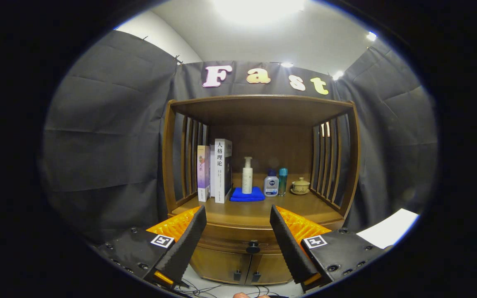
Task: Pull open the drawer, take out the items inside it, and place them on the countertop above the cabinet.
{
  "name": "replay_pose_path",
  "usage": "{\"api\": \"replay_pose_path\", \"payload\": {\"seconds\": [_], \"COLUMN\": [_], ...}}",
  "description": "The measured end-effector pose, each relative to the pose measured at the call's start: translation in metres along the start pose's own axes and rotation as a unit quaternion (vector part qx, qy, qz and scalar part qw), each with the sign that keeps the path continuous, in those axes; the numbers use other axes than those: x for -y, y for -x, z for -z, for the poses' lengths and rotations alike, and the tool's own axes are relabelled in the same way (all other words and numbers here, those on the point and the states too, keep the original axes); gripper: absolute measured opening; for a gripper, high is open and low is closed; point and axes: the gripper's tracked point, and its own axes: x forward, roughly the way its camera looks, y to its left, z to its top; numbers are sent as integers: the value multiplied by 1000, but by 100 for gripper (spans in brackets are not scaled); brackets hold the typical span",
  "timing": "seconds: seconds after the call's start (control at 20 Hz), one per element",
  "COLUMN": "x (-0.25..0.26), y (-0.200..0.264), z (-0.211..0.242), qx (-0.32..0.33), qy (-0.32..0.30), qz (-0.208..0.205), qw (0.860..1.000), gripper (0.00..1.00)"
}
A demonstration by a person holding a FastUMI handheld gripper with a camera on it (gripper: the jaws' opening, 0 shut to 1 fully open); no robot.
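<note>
On the countertop (259,213), books (215,171) are stood at nine o'clock, bottles (271,184) centrally, a lidded cup (300,186) at three o'clock.

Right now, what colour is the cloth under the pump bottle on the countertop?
Blue. The folded cloth under the white pump bottle shows clearly in the gripper view; the gripper is open, short of the drawer knob.

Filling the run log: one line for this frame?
phase: approach | gripper: open, holding nothing | drawer knob: between fingers, beyond tips | drawer: closed | countertop: books, bottles, blue cloth, lidded cup
</note>
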Motion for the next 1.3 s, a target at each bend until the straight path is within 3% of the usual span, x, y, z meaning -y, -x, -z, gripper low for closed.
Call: {"api": "replay_pose_path", "payload": {"seconds": [0.5,1.3], "x": [5,-7], "y": [-16,-69], "z": [23,93], "qx": [-13,-48], "qy": [-26,-16], "qz": [9,-5], "qw": [1000,999], "gripper": [98,98]}}
